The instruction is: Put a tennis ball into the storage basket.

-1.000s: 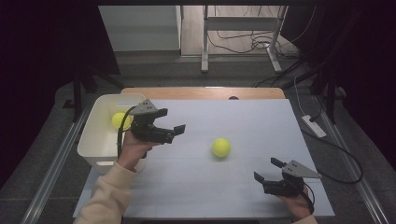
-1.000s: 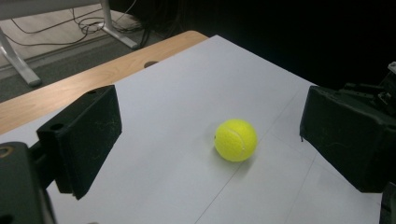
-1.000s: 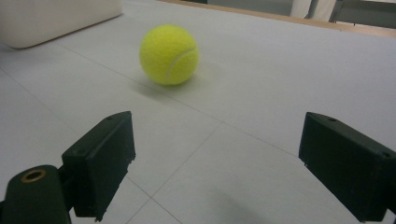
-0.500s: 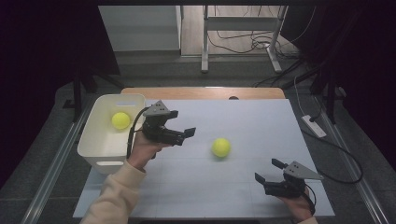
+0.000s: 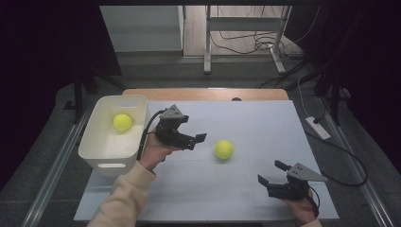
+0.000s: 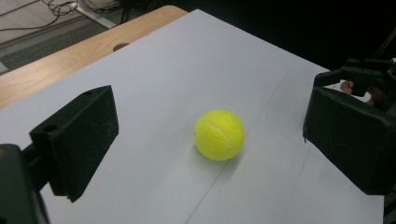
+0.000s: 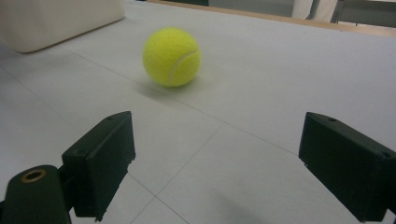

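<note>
A yellow tennis ball point(image 5: 223, 149) lay loose on the white table point(image 5: 265, 127), near its middle. A second yellow ball point(image 5: 122, 122) sat inside the white bin point(image 5: 109, 156) at the table's left edge.

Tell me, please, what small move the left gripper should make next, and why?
Probably ease the left gripper forward and down until its jaws straddle the tennis ball on the table. Its jaws stand open and point at that ball, which lies loose just ahead, while another ball already sits in the white bin.
</note>
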`<action>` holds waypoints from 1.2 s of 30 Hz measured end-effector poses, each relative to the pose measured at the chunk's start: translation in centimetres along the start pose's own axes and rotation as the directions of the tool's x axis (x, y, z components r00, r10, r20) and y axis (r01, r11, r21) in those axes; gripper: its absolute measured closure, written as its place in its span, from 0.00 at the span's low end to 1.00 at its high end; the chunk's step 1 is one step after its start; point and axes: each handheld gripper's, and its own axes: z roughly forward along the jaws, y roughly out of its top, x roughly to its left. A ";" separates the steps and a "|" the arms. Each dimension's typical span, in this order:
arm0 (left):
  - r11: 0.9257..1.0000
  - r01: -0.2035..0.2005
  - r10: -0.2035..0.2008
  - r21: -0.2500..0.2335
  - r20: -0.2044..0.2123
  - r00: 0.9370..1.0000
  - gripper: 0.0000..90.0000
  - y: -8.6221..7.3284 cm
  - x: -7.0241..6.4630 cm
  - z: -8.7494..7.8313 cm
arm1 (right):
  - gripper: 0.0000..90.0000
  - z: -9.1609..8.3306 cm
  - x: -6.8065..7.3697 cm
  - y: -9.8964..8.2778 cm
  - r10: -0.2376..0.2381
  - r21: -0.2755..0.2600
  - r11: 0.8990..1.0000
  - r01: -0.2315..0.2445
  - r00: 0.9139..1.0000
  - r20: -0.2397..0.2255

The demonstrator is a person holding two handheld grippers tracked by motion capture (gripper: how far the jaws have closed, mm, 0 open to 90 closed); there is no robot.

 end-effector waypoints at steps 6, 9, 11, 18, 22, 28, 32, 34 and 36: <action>1.000 -0.003 0.003 0.027 0.005 1.000 0.04 0.0 0.1 1.2 | 0.12 0.1 0.1 0.1 0.002 0.002 1.000 -0.002 1.000 -0.001; 1.000 -0.010 0.010 0.029 0.006 1.000 0.04 0.0 0.1 1.5 | 0.12 0.3 0.2 0.1 -0.002 -0.002 1.000 0.002 1.000 -0.002; 0.999 -0.014 0.013 0.032 0.005 1.000 0.04 0.0 0.1 1.8 | 0.12 0.4 0.1 0.2 -0.007 0.005 1.000 0.007 1.000 -0.004; 0.999 -0.005 0.004 0.053 0.014 1.000 0.04 0.0 0.3 3.4 | 0.12 0.5 0.2 0.1 -0.011 0.004 1.000 0.012 1.000 -0.006; 0.996 -0.007 0.005 0.085 0.022 1.000 0.04 -0.1 0.4 4.7 | 0.12 0.4 0.1 0.1 -0.008 0.004 1.000 0.008 1.000 -0.007; 0.995 0.000 -0.004 0.103 0.041 0.999 0.03 -0.3 0.4 6.1 | 0.12 0.3 0.2 0.0 -0.006 0.003 1.000 0.006 1.000 -0.007; 0.993 -0.004 -0.002 0.120 0.050 0.999 0.03 -0.3 0.4 6.8 | 0.12 0.3 0.2 0.0 -0.009 0.004 1.000 0.009 1.000 -0.005; 0.993 -0.006 0.000 0.121 0.049 0.999 0.03 -0.3 0.3 6.9 | 0.12 0.3 0.2 0.0 -0.009 0.005 1.000 0.009 1.000 -0.005; 0.992 -0.009 0.002 0.128 0.054 0.999 0.03 -0.4 0.3 7.2 | 0.12 0.3 0.2 0.0 -0.009 0.006 1.000 0.009 1.000 -0.003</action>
